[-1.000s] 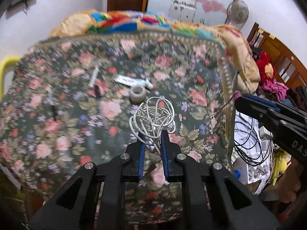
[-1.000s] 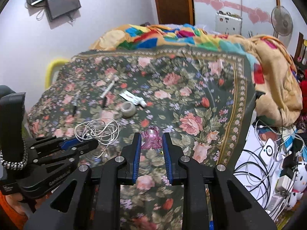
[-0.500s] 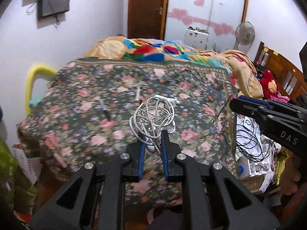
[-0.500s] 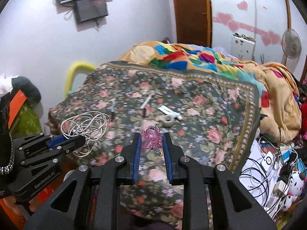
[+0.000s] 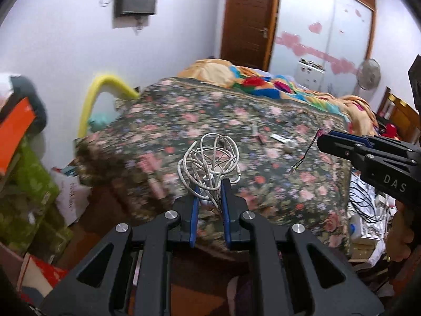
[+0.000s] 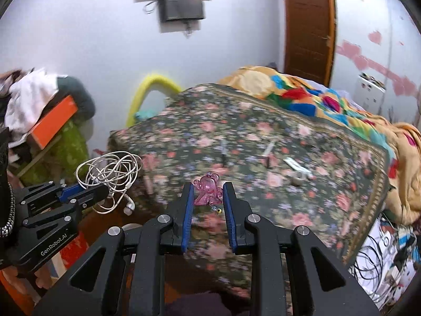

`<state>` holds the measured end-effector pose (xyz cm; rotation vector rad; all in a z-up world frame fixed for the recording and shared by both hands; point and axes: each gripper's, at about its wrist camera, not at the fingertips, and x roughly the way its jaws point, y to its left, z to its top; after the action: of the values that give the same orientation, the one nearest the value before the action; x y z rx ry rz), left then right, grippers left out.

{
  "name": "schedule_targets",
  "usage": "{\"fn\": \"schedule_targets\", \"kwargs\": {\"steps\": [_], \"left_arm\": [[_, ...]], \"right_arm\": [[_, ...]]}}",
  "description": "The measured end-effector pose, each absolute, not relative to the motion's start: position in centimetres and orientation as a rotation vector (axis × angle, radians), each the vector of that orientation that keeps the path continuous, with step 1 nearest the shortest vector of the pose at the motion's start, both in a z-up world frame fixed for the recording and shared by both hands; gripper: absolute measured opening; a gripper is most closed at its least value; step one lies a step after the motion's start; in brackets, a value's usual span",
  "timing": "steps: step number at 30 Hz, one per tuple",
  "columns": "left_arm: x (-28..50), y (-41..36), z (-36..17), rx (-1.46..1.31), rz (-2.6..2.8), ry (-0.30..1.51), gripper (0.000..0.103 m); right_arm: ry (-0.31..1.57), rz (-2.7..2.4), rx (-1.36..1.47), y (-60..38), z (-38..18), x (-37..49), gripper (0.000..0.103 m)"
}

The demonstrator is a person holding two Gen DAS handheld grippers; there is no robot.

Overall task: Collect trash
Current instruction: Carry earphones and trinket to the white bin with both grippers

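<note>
My left gripper (image 5: 209,188) is shut on a tangled white cable (image 5: 210,158) and holds it in the air off the near left corner of the floral bed (image 5: 236,121). The cable also shows in the right wrist view (image 6: 110,173), hanging from the left gripper (image 6: 102,191). My right gripper (image 6: 208,188) is shut on a small pink plastic figure (image 6: 208,188) with a thin dangling chain, held above the bed's near edge. The right gripper shows at the right of the left wrist view (image 5: 322,141). A white tube (image 6: 296,167), a small roll (image 6: 297,181) and pens (image 6: 269,148) lie on the bed.
A yellow curved rail (image 6: 147,92) stands at the bed's left side. A green bag and an orange box (image 6: 50,123) sit left of the bed. Cables and clutter (image 6: 389,252) lie on the floor at right. A colourful quilt (image 6: 302,92) is heaped at the far end.
Both grippers have pulled back and swung left, away from the bed, carrying the cable and the pink figure. The bed now looks farther away and the left wall shows.
</note>
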<state>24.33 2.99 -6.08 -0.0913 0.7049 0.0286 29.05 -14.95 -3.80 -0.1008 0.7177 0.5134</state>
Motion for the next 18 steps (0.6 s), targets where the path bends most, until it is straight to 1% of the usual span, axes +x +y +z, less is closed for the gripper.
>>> {"fn": "schedule_targets", "kwargs": {"steps": [7,18], "left_arm": [[19.8,9.8,-7.0,-0.131,0.149,0.711,0.015],[15.3,18.3,-11.2,-0.218,0.298,0.778,0.015]], "right_arm": [[0.724,0.63,-0.157,-7.9,-4.4,26.8,0.02],[0.833,0.785,-0.248,2.9,-8.5,24.5,0.02]]}}
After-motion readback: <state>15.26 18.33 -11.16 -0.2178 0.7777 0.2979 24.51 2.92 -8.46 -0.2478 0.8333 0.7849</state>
